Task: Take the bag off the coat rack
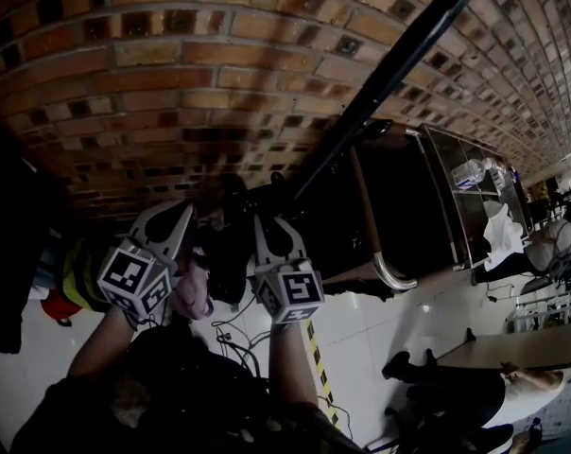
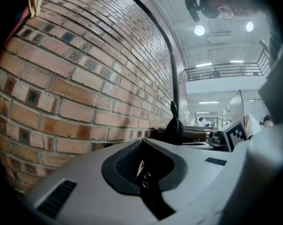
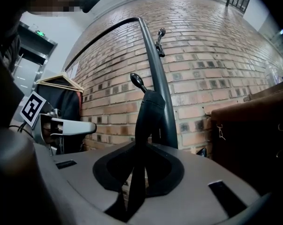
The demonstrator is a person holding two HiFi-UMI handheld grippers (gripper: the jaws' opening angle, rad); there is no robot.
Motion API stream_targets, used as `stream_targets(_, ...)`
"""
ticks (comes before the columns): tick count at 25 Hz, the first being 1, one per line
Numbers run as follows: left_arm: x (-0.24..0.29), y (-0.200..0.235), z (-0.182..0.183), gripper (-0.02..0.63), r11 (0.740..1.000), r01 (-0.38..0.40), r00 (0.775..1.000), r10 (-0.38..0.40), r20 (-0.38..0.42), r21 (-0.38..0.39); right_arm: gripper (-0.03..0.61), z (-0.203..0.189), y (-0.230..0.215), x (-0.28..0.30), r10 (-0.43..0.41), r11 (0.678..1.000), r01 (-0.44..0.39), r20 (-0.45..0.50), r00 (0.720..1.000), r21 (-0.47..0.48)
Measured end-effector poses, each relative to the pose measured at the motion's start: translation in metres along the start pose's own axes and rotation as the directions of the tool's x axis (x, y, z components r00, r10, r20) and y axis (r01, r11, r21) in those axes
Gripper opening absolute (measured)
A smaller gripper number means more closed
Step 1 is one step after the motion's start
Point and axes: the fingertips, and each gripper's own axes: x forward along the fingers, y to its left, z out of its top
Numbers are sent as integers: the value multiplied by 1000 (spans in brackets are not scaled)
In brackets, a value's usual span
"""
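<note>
A black coat rack pole [image 1: 380,83] slants across the brick wall and curves overhead in the right gripper view [image 3: 155,78]. A black bag strap [image 3: 148,121] hangs from a knobbed hook [image 3: 138,81] on the pole and runs down between my right gripper's jaws [image 3: 134,191], which are shut on it. In the head view my right gripper [image 1: 267,223] reaches up beside a dark bag shape [image 1: 231,253]. My left gripper [image 1: 184,214] is just left of it. Its jaws [image 2: 144,182] are closed, and I see nothing clearly held.
A dark cabinet [image 1: 399,216] with a curved metal tube [image 1: 389,272] stands right of the rack. A dark garment on a wooden hanger [image 3: 62,83] hangs to the left. Cables [image 1: 229,339] and striped tape [image 1: 314,348] lie on the pale floor. A seated person [image 1: 541,244] is far right.
</note>
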Motion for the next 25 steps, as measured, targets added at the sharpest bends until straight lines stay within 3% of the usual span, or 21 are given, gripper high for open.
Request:
stream_targets(5,9,1,2,35,999,33,999,-33,-2,-10,48,8,9,-3,17,1000,-16,26,1000,-27)
stream_targets(11,18,6,9,35,998,60,998,-60,2,-8,46,25,19,-5,60,996,-64,63,996,62)
stream_targets(21,32,12,23,35,994,110,994,-110,14,18,44,71,24,-10,49,997,-54,97,994,46)
stream_targets(25,37,13,30,35,992,129,991,-129,18,15,44,86,24,-11,60,992,-73,123,991,105)
